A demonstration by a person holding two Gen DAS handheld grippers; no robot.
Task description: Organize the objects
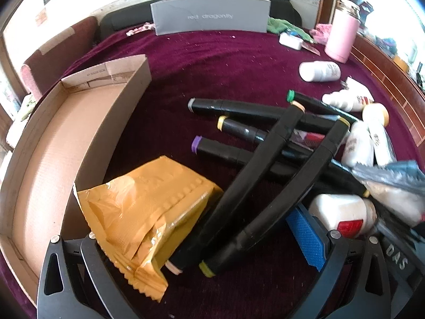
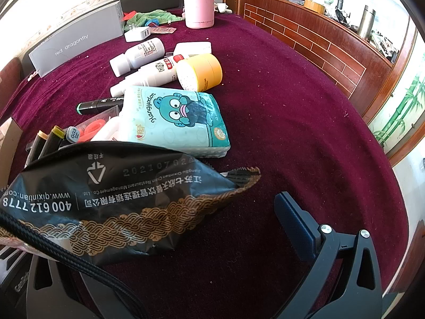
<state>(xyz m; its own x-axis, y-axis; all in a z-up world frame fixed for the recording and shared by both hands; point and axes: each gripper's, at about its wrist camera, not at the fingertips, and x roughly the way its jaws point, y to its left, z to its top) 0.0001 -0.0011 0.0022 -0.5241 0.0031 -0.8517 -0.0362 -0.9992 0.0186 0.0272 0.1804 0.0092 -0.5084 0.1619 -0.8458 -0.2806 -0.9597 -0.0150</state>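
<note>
So, left wrist view first —
Surface: a maroon velvet cloth [image 1: 212, 61] covers the whole table, speckled with pale crumbs.
Landmark: the cardboard tray [image 1: 50, 143] lies open on the cloth.
Left gripper [image 1: 202, 242]: jaws spread wide, nothing pinched; the blue pad [image 1: 305, 236] of one finger shows.
Orange packet [image 1: 143, 212]: just beside the tray's near corner, lying between the spread fingers.
Black markers [image 1: 265, 159]: a loose crossed pile on the side of the orange packet away from the tray, two of them reaching in between the fingers.
White bottles [image 1: 318, 71]: well beyond the markers from the tray, lying on their sides.
Room: a grey box [image 1: 209, 13] lettered "red dragonfly" stands at the cloth's far edge past the tray, with a pink tumbler [image 1: 341, 34] off toward the wooden counter.

Now the right wrist view —
Right gripper [image 2: 170, 239]: one dark finger [image 2: 294, 220] is clear, the other hides under a black foil bag [image 2: 119, 196], so I cannot tell whether it is pinching.
Tissue pack [image 2: 175, 119]: teal, cartoon face, touching the bag's far edge.
Yellow-lidded jar [image 2: 202, 71]: on its side just behind the tissues.
Tray: only a cardboard corner [image 2: 10, 138] peeks in at the edge, beside the marker caps.
Room: a brick-patterned wooden counter [image 2: 313, 34] curves round the table, cluttered on top.
</note>
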